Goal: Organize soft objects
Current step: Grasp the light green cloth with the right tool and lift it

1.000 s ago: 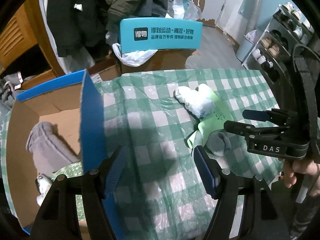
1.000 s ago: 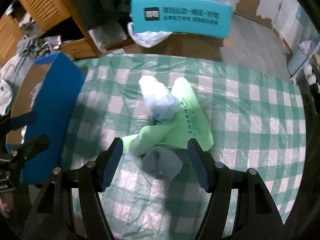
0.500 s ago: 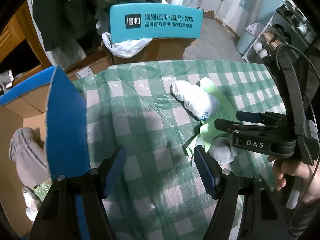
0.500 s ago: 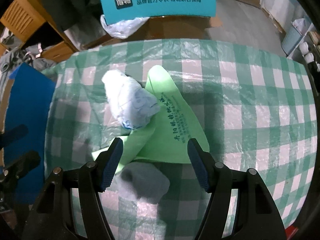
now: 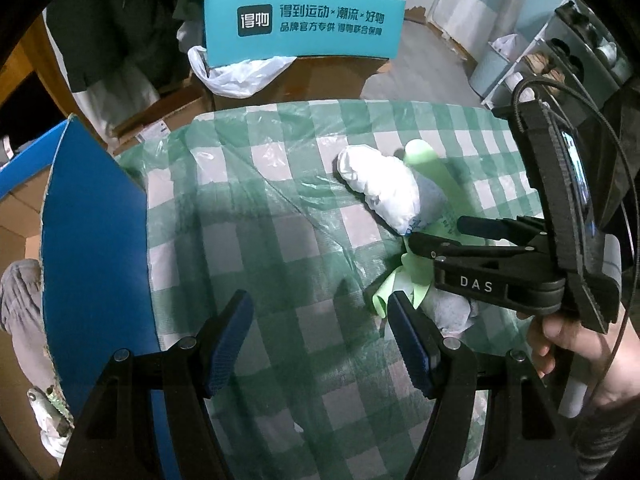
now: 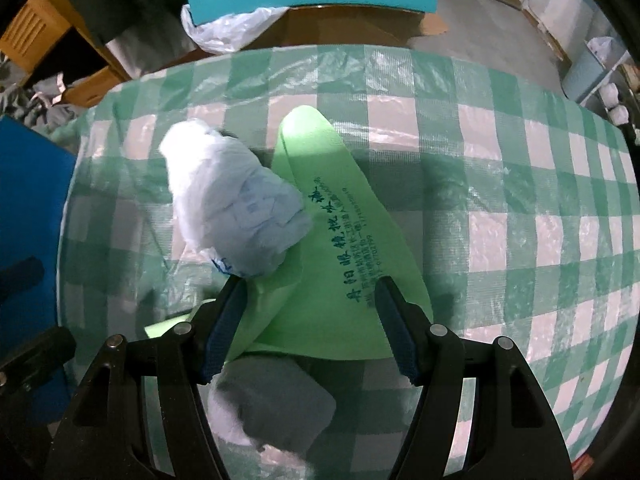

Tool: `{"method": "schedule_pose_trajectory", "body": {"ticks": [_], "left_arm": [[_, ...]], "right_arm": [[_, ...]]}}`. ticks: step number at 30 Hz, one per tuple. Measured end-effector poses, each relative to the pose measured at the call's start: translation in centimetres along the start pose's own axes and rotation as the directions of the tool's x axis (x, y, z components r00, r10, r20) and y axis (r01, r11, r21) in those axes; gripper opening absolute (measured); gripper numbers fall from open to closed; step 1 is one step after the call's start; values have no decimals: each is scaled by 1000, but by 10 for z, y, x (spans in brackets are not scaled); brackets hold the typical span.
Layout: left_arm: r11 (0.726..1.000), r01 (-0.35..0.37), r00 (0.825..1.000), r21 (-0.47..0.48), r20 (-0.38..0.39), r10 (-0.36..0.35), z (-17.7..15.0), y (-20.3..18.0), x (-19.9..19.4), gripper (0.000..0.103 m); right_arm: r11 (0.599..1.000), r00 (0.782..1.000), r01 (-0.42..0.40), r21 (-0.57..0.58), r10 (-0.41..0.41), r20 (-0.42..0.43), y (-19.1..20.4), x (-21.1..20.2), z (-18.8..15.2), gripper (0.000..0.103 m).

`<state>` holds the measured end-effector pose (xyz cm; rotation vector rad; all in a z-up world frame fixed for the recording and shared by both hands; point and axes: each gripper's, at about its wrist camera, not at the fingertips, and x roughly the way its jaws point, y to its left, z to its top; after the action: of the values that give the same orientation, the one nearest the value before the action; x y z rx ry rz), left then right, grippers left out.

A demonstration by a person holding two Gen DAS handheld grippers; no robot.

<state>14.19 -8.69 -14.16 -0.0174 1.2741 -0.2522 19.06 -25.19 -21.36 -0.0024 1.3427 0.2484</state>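
Your right gripper (image 6: 308, 324) is spread wide and holds nothing; its fingers straddle the green cloth (image 6: 328, 248), with the grey sock (image 6: 272, 412) under the jaws. The white bundle (image 6: 232, 200) lies on the cloth's left side, toward the table's (image 6: 520, 200) far-left corner. All three look light and limp, so pinch a thick bunched fold, not a flat edge. Your left gripper (image 5: 320, 336) is also wide open and empty, beside the blue box (image 5: 96, 248) at the left edge.
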Motion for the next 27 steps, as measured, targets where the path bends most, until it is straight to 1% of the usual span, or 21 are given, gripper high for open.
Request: {"method": "schedule_pose_trajectory", "body": {"ticks": [3,5,7,8,10,11,12,13,15,19,27], "left_arm": [[1000,2,1000,-3,-2,-2,0,0,0,71],[1000,5,1000,-5,-3,-5,-1,-1,0,71],[1000,7,1000,-4,-6,-7,-1,-1,0,71],[1000,7,1000,-4,-6,-7,-1,-1,0,71],[1000,7,1000,-3,-7,-7,-2,-2,-1,71],[1000,8,1000,-2,-8,-8,-2,-3,-1,71],[1000,8,1000,0,-10,-8,-3,-3,-1,72],[1000,8,1000,2,-12,-8,-3,-4,0,73],[1000,7,1000,12,-13,-7,-5,-8,0,76],[999,5,1000,41,-20,-4,-8,-18,1,76],[997,-2,999,81,-35,5,-14,-37,5,76]], "right_arm": [[1000,1000,19,-12,-19,3,2,2,0,66],[999,999,39,-25,-39,4,4,3,-1,61],[997,998,58,-40,-58,9,4,3,-2,53],[997,998,60,-42,-60,10,4,3,-3,50],[997,998,61,-44,-61,9,1,1,-5,35],[997,998,58,-41,-58,6,0,0,-5,31],[998,999,52,-36,-52,0,-2,0,-7,21],[998,999,49,-36,-50,-6,-3,-1,-9,14],[999,999,31,-22,-32,-18,-6,-2,-12,12],[1000,999,4,-2,-5,-44,-17,-1,-25,10],[999,997,7,40,-4,-77,-43,-10,-54,9]]}}
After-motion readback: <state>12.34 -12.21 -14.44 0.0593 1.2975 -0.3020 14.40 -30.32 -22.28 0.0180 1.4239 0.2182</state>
